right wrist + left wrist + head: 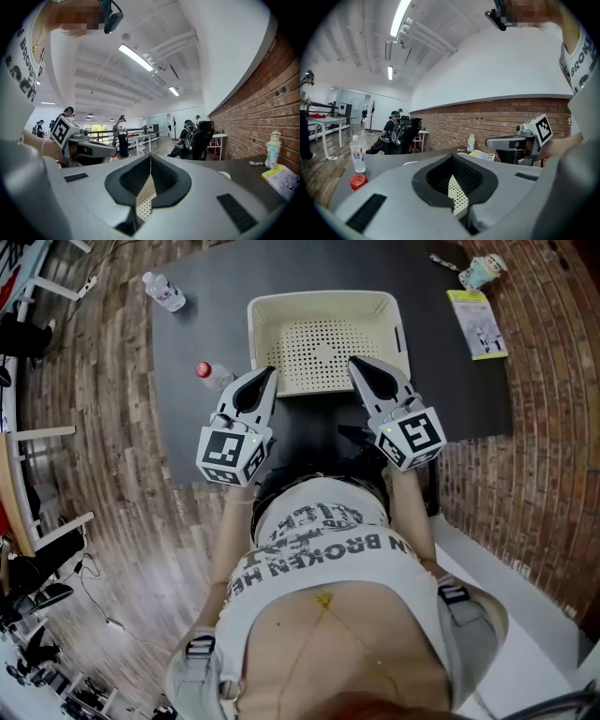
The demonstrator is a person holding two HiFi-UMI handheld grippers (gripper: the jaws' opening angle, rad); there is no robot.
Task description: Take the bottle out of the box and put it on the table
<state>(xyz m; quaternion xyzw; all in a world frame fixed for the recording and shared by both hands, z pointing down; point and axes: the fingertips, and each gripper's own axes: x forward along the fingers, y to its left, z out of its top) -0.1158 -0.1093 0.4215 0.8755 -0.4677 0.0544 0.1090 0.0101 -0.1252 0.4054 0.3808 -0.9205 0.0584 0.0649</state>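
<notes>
As no bottle was seen inside the box (319, 300), the taking-out step was judged to be done. The box sat on the dark worktop (459, 381), and only its dotted floor could be seen inside.

A bottle with a red cap (214, 376) was found on the worktop just beside the box's left wall. Whether it stood or lay could not be told. A second clear bottle (165, 292) was seen well apart from the box, out past its far left corner.

The left claw (266, 377) was held at the box's near left corner, and the right claw (358, 366) at its near right corner. Both claws were shut tight and nothing was held in either one. Only the box's dotted wall showed past their tips. No bottle was touched by them.

The task was judged to be finished, or very nearly so. If anything was left, the claws only needed to be pulled away from the box. Care would be needed so that the red-capped bottle was not bumped.
</notes>
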